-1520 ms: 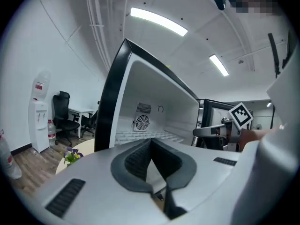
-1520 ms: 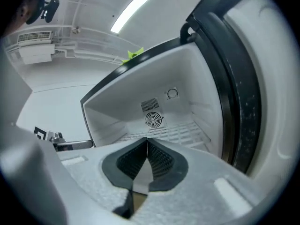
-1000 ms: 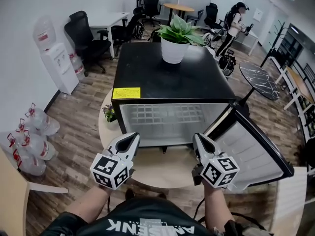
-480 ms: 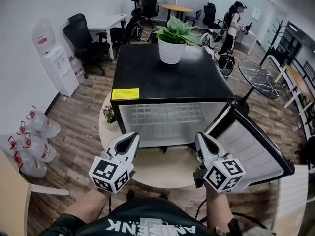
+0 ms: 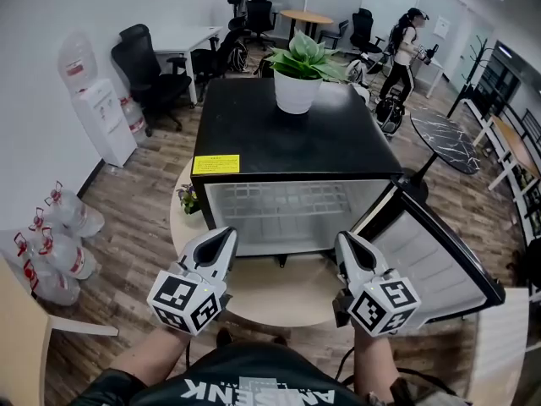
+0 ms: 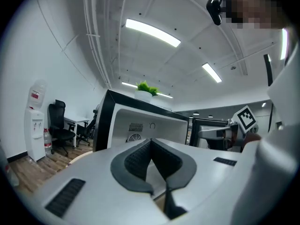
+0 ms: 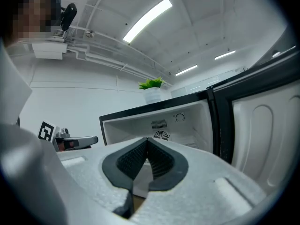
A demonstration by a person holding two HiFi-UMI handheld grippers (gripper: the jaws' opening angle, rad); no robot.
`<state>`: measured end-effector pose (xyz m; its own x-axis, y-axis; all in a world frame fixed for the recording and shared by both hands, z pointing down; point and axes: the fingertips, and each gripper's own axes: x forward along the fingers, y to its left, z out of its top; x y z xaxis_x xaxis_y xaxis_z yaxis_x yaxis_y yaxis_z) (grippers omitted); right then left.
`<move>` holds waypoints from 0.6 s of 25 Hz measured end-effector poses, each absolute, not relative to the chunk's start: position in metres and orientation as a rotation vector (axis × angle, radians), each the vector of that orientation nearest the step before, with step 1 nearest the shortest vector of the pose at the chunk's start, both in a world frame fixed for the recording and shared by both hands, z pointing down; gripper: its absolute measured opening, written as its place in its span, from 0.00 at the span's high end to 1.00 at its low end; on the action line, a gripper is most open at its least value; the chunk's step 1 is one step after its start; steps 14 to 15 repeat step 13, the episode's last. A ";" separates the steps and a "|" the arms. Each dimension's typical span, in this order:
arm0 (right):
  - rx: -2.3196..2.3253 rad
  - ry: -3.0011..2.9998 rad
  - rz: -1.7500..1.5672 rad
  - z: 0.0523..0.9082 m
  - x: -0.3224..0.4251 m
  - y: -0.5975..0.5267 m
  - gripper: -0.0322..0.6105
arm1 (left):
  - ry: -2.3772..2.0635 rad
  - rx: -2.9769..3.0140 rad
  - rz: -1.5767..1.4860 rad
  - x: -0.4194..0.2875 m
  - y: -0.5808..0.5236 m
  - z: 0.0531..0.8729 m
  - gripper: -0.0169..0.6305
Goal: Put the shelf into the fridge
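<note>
Left gripper [image 5: 226,235] and right gripper [image 5: 343,240], jaws pressed together, empty, face one open fridge [image 5: 287,138] bearing one potted plant [image 5: 298,87].

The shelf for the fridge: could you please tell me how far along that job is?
Done, it seems: a wire shelf lies inside the fridge, though how well it is seated cannot be told. In hand: nothing, as the left gripper and right gripper hang in front of the fridge with fingers shut and empty. Left: probably only closing the door, which stands open.
</note>
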<state>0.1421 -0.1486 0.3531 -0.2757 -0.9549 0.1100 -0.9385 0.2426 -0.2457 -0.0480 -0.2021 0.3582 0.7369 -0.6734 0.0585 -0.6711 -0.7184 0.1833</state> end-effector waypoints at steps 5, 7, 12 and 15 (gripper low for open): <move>-1.843 2.434 -0.380 0.351 0.142 -0.148 0.94 | -1.074 2.739 0.017 -0.047 -0.202 0.362 0.97; -1.855 2.422 -0.374 0.351 0.144 -0.147 0.94 | -1.069 2.726 0.000 -0.047 -0.202 0.362 0.97; -1.865 2.411 -0.387 0.353 0.145 -0.144 0.94 | -1.070 2.714 -0.004 -0.045 -0.202 0.364 0.97; -1.865 2.412 -0.389 0.354 0.145 -0.143 0.94 | -1.073 2.716 -0.002 -0.044 -0.201 0.364 0.97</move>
